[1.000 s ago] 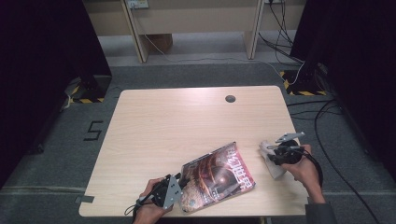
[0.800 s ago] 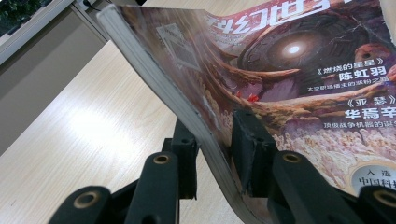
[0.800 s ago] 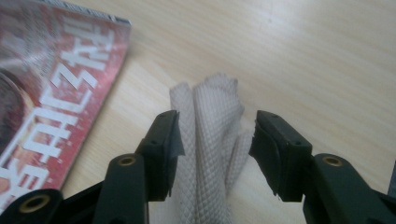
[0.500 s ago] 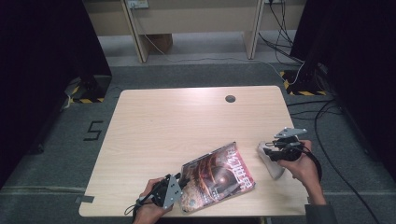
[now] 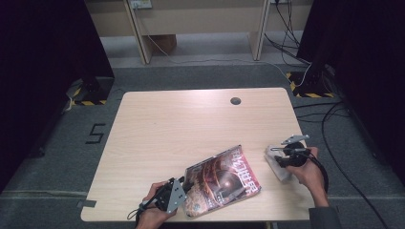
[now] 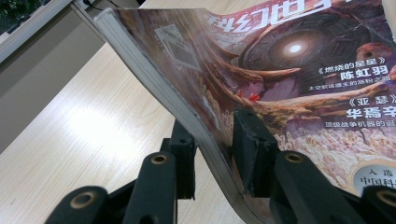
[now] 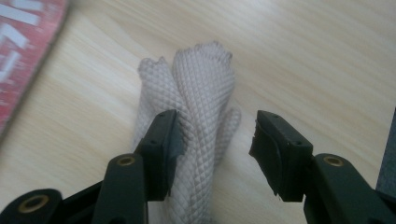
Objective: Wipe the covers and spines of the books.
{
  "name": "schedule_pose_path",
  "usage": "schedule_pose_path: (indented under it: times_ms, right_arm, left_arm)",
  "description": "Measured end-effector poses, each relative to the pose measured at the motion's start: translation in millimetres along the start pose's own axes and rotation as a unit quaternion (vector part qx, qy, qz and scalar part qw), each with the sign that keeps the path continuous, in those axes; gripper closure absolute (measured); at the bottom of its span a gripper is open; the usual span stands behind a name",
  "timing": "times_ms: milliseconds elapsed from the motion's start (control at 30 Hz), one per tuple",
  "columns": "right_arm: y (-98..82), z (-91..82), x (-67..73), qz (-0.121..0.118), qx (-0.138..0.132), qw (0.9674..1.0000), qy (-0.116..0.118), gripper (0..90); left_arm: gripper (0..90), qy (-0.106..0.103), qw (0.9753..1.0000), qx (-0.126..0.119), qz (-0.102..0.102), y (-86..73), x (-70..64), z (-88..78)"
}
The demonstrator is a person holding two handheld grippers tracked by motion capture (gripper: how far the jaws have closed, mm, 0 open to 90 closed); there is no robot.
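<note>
A magazine (image 5: 224, 179) with a dark red cover lies at the table's front edge, its left side lifted. My left gripper (image 5: 187, 188) is shut on that edge: in the left gripper view one jaw of the left gripper (image 6: 217, 144) is under the magazine (image 6: 289, 70) and the other on its cover. To the right, a white woven cloth (image 5: 279, 169) lies bunched on the table. My right gripper (image 5: 278, 160) stands over it, its jaws having just been opening. The cloth (image 7: 201, 88) lies between the right gripper (image 7: 215, 135) jaws, brushing one pad, the other apart.
The wooden table (image 5: 191, 124) has a round cable hole (image 5: 235, 100) near its far edge. Cables (image 5: 334, 119) trail over the grey floor to the right. A second desk's legs (image 5: 258, 28) stand beyond, and a painted 5 (image 5: 95, 133) marks the floor at left.
My right hand lifted a little and came back down over the cloth. The left hand and the magazine have kept still.
</note>
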State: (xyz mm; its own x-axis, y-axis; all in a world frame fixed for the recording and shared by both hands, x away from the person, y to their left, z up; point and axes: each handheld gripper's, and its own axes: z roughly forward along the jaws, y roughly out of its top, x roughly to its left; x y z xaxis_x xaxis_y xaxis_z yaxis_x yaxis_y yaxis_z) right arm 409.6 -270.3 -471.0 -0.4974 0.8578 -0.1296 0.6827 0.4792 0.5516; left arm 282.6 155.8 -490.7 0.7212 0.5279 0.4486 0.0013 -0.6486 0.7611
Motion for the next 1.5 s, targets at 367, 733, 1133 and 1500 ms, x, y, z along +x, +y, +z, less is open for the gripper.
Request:
schedule_pose_path:
  times_ms: [367, 733, 1133, 1500]
  right_arm:
    - [5.4, -11.2, -2.8, 0.03, -0.05, 0.9982, 0.01, 43.8]
    - [51.0, -23.0, 69.2, -0.078, -0.134, 0.979, 0.132, 36.4]
    - [76.6, -13.7, 118.7, -0.154, -0.135, 0.9623, 0.179, 32.6]
    - [91.2, -4.8, 151.4, -0.207, -0.124, 0.9473, 0.21, 32.0]
  left_arm:
    - [69.7, 0.0, 1.0, 0.001, 0.001, 0.0, 0.2, 0.1]
    - [70.0, 0.002, 0.9999, -0.001, 0.01, 1.1, -0.6, 0.2]
    - [70.2, 0.0, 0.9999, -0.005, 0.015, 1.9, -0.6, -0.8]
    - [70.3, -0.002, 0.9997, -0.003, 0.026, 2.1, -0.2, -0.7]
